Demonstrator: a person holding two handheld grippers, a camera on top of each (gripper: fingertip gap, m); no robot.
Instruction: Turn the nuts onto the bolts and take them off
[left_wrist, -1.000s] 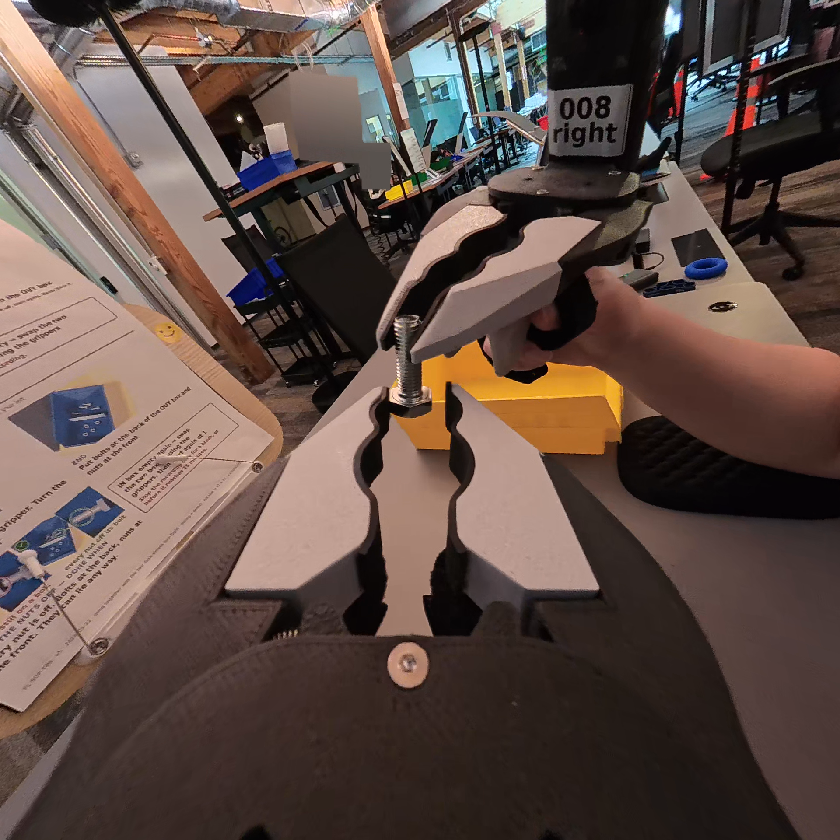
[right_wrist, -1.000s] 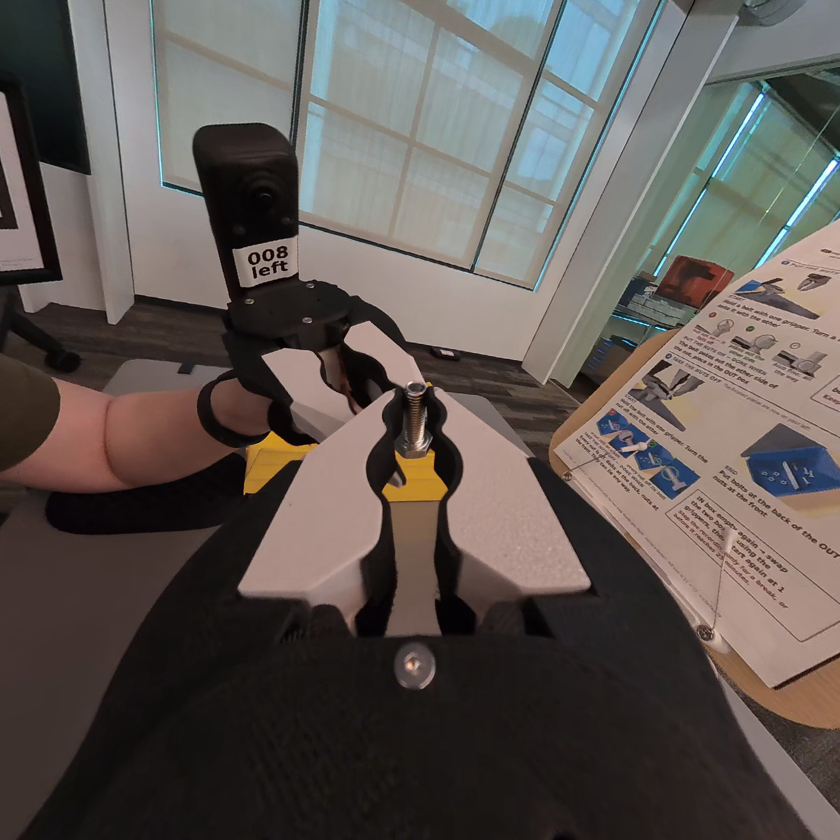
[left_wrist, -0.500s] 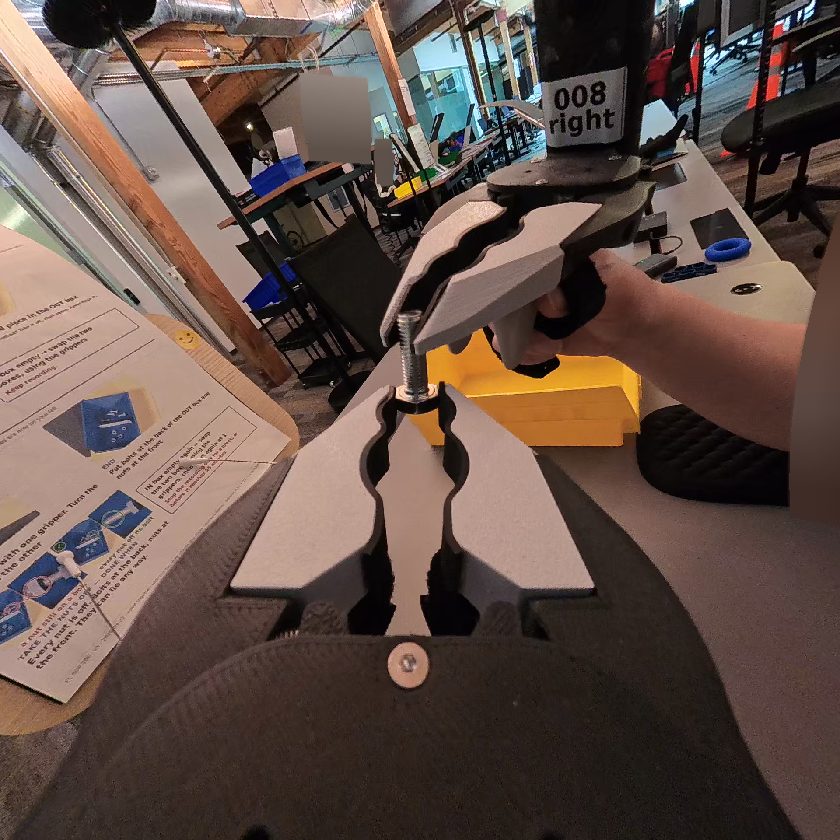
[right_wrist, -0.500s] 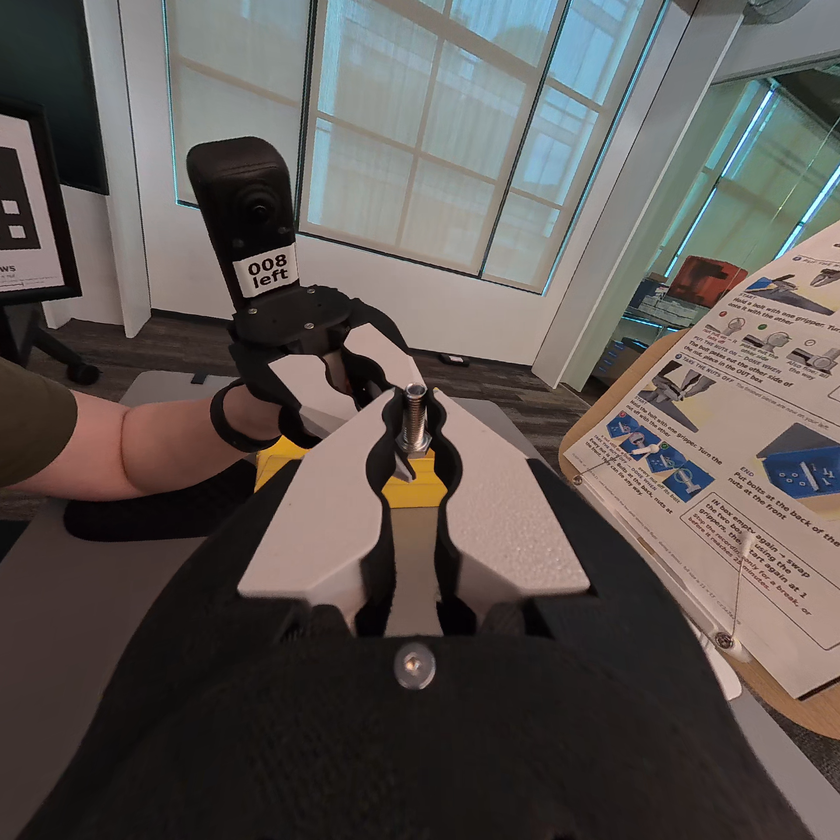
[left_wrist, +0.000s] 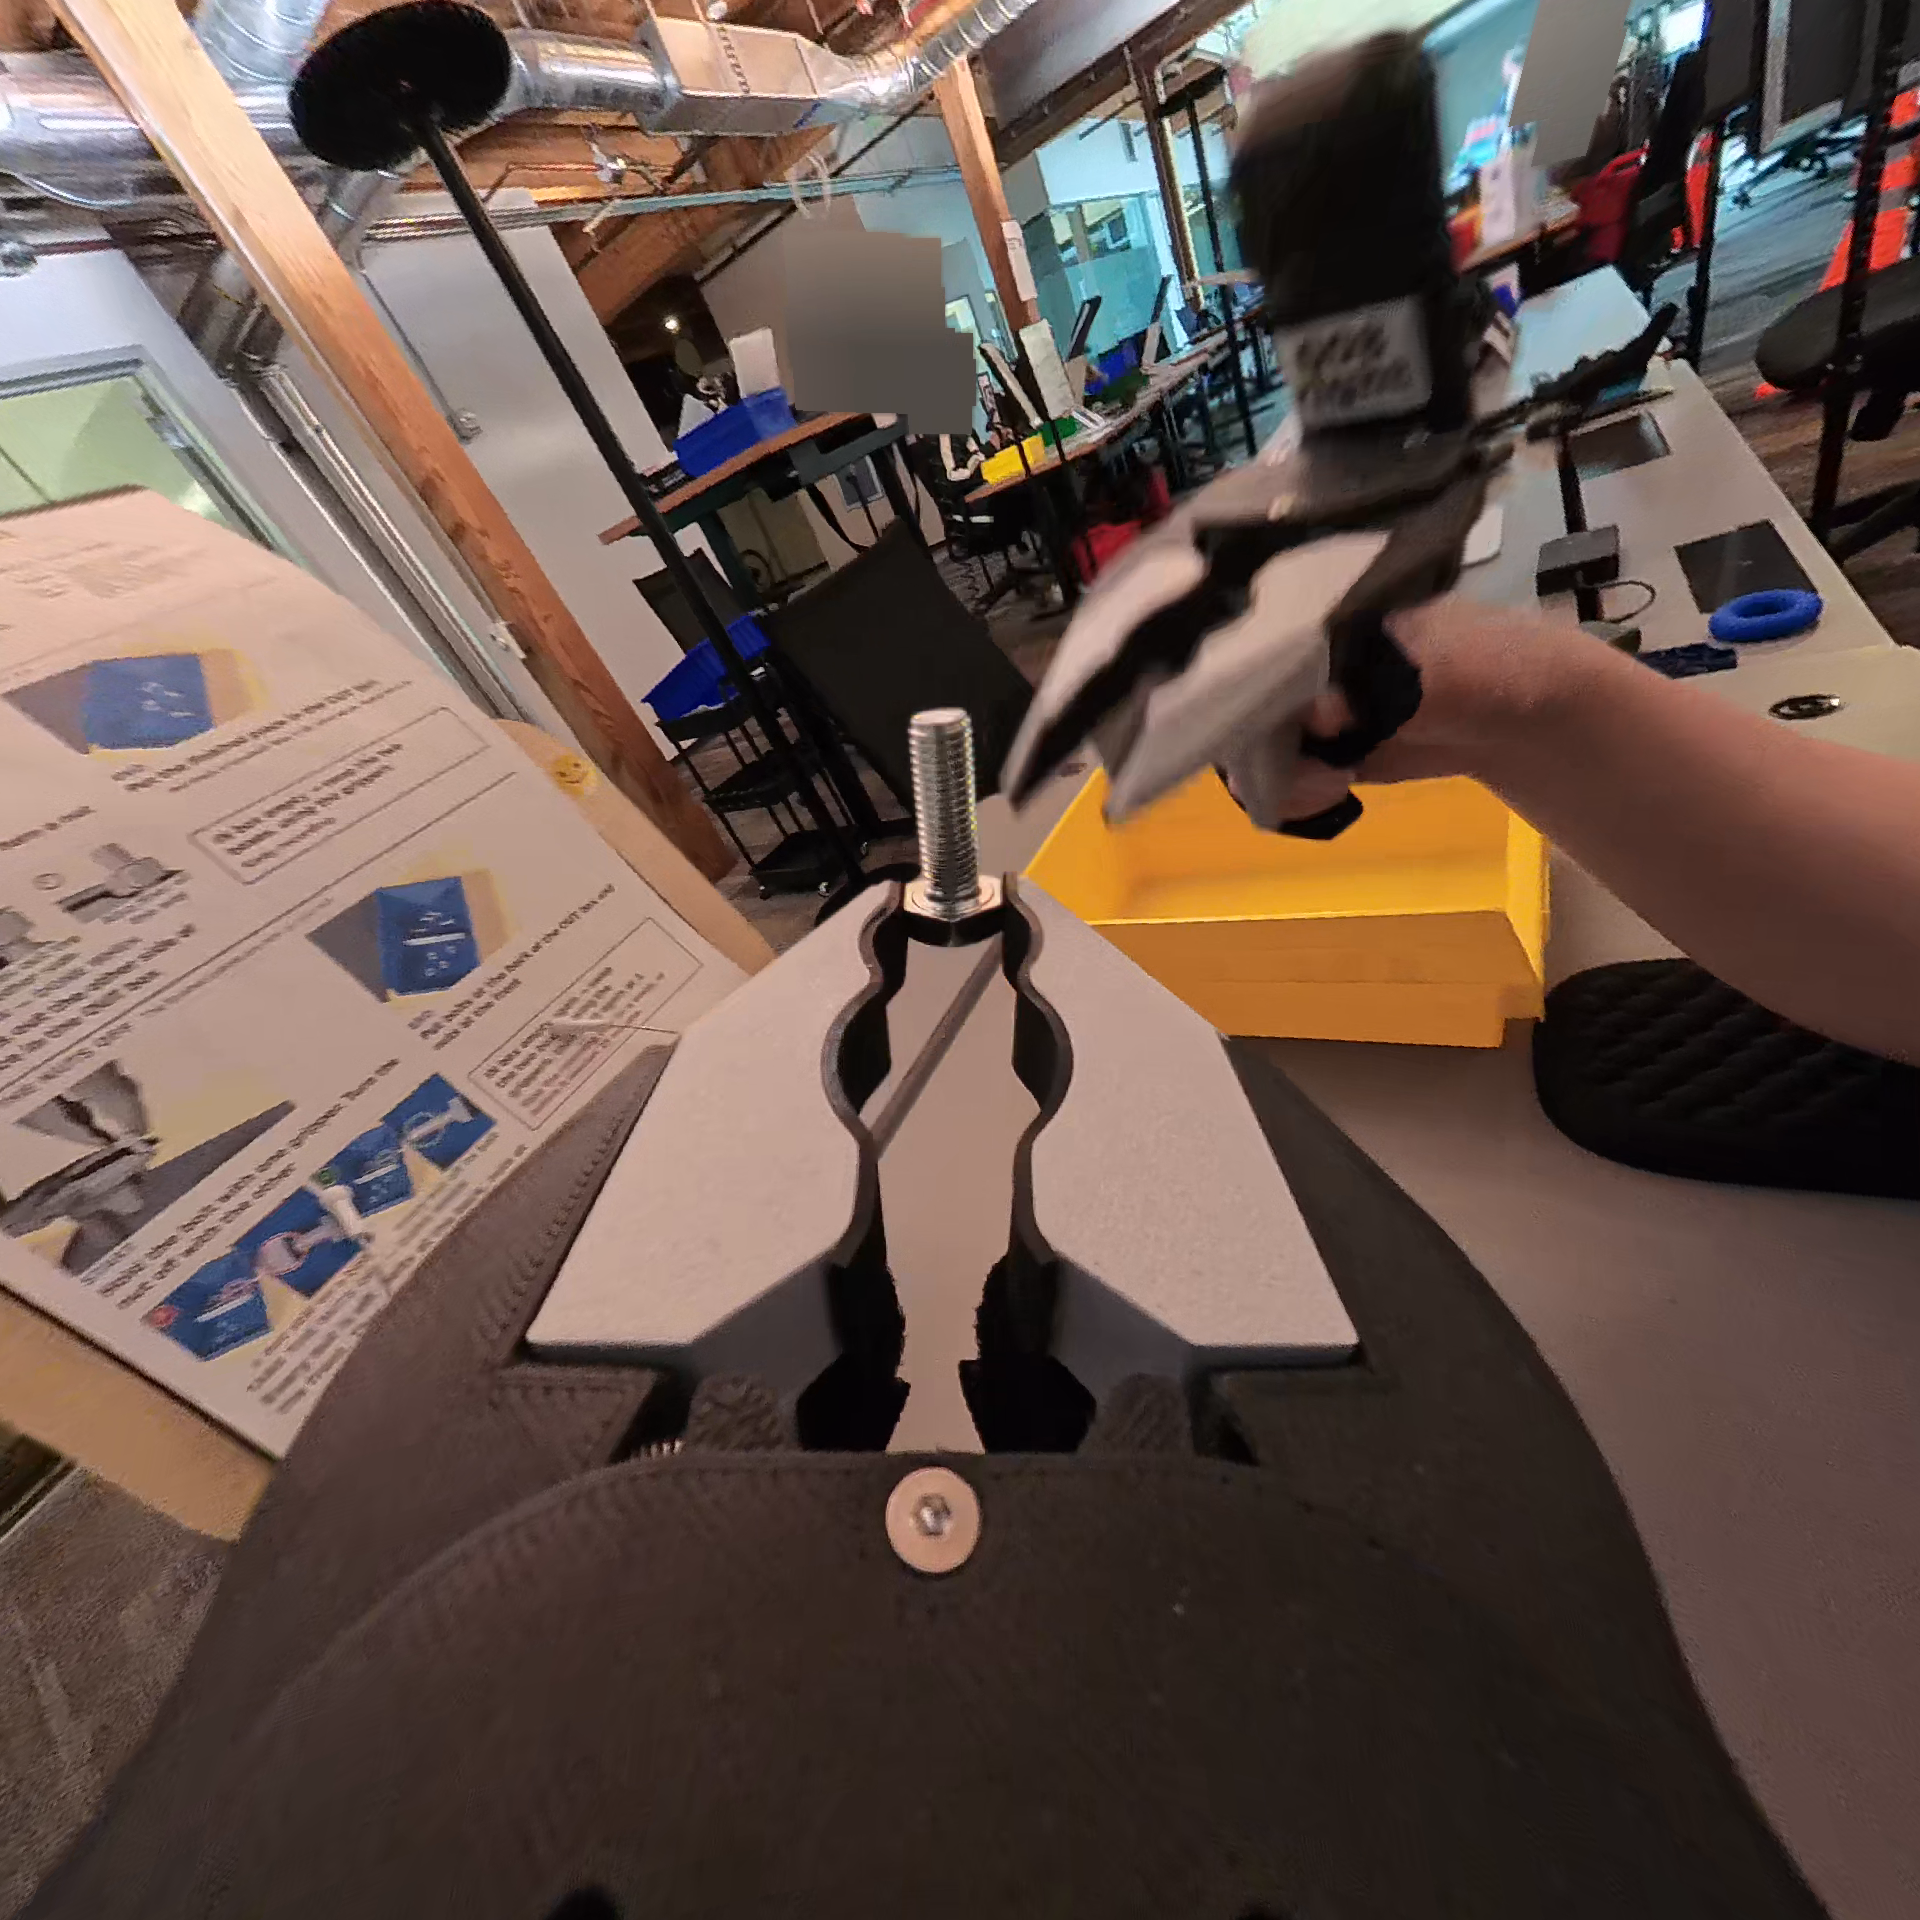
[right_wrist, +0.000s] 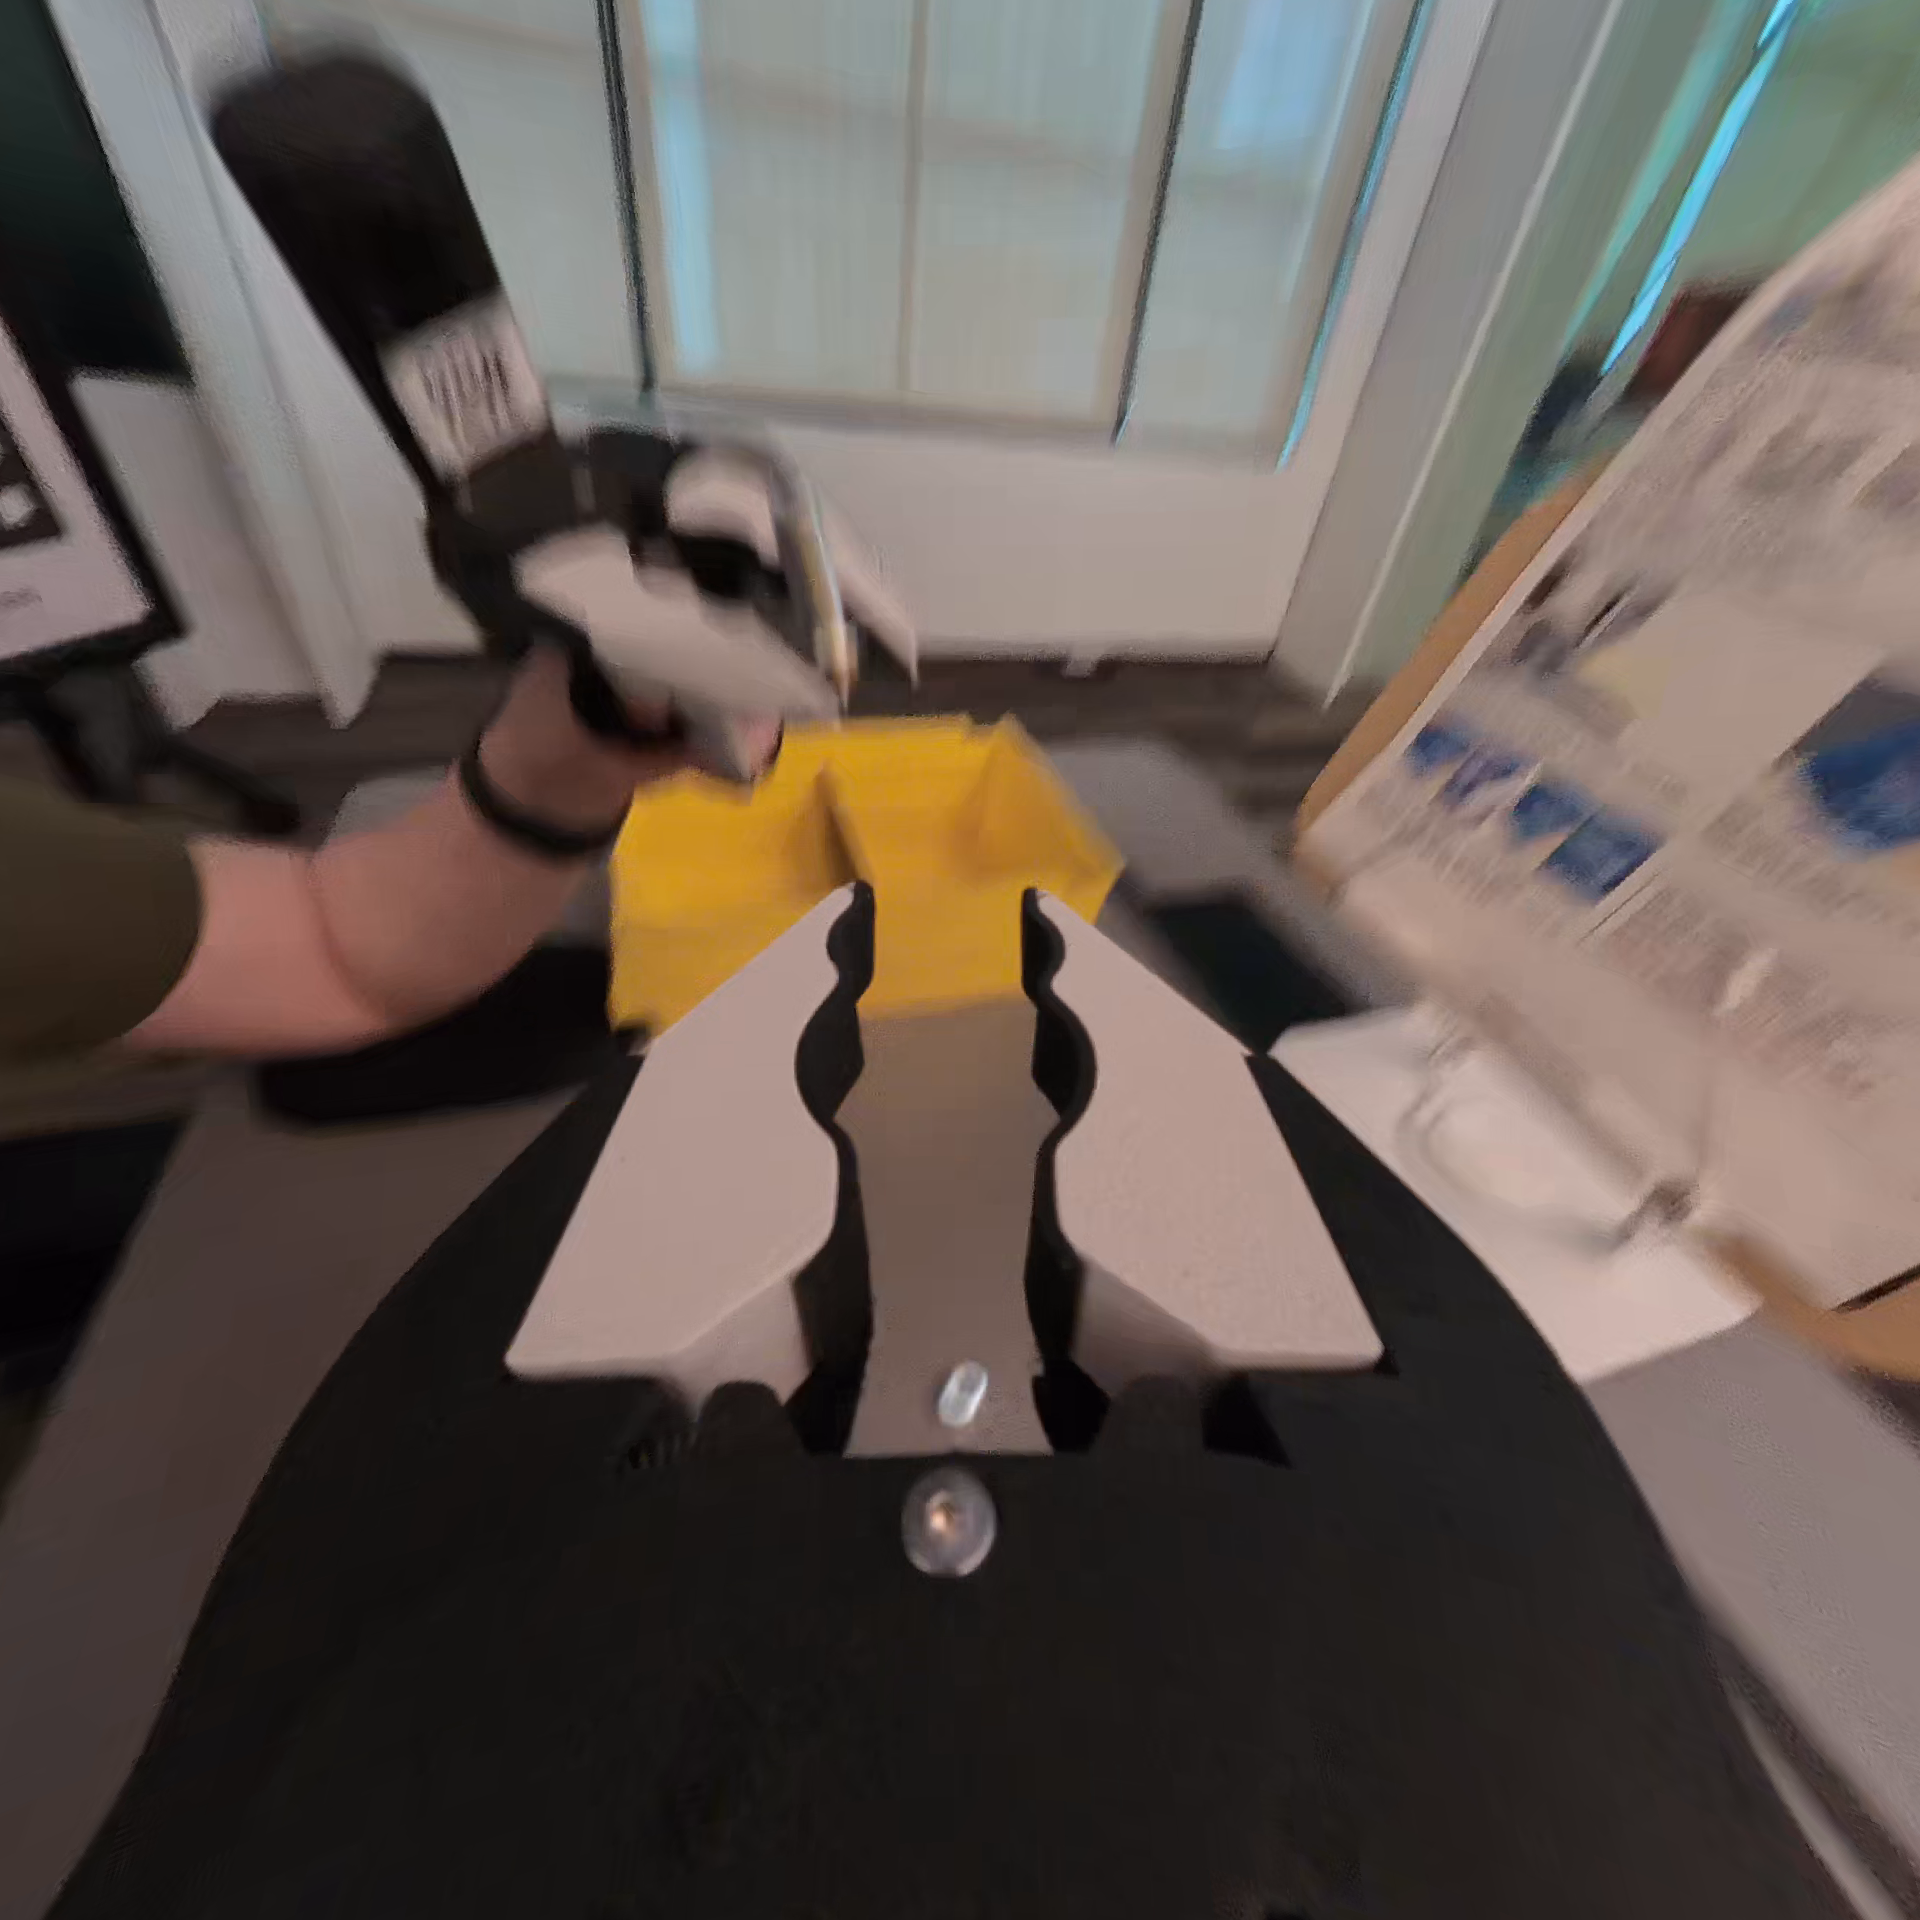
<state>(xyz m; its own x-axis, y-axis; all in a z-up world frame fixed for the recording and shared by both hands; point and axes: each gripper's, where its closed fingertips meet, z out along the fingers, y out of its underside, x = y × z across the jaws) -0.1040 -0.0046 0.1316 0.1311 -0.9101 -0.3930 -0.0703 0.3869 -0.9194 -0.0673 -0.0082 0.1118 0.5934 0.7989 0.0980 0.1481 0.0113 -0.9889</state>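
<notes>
In the left wrist view my left gripper (left_wrist: 951, 914) is shut on the hex end of a silver bolt (left_wrist: 940, 800), which stands upright with its thread bare. My right gripper (left_wrist: 1070, 795) is blurred, up and to the right of the bolt, apart from it and over the yellow bin (left_wrist: 1299, 966). In the right wrist view my right gripper (right_wrist: 945, 904) is open and empty. The left gripper (right_wrist: 821, 665) shows blurred there, up left, with the bolt (right_wrist: 821, 592) in it. I cannot tell whether the hex piece is a nut or the bolt head.
An instruction sheet on a wooden board (left_wrist: 260, 935) stands at the left and shows in the right wrist view (right_wrist: 1662, 831) at the right. A black wrist pad (left_wrist: 1714, 1070) lies under the person's forearm. A blue ring (left_wrist: 1763, 615) lies far back on the grey table (left_wrist: 1558, 1351). One gripper's finger ends stand about 5 centimetres off the other's.
My right gripper has let go of the bolt's thread, opened and swung away to the right. My left gripper still holds the bolt upright.
</notes>
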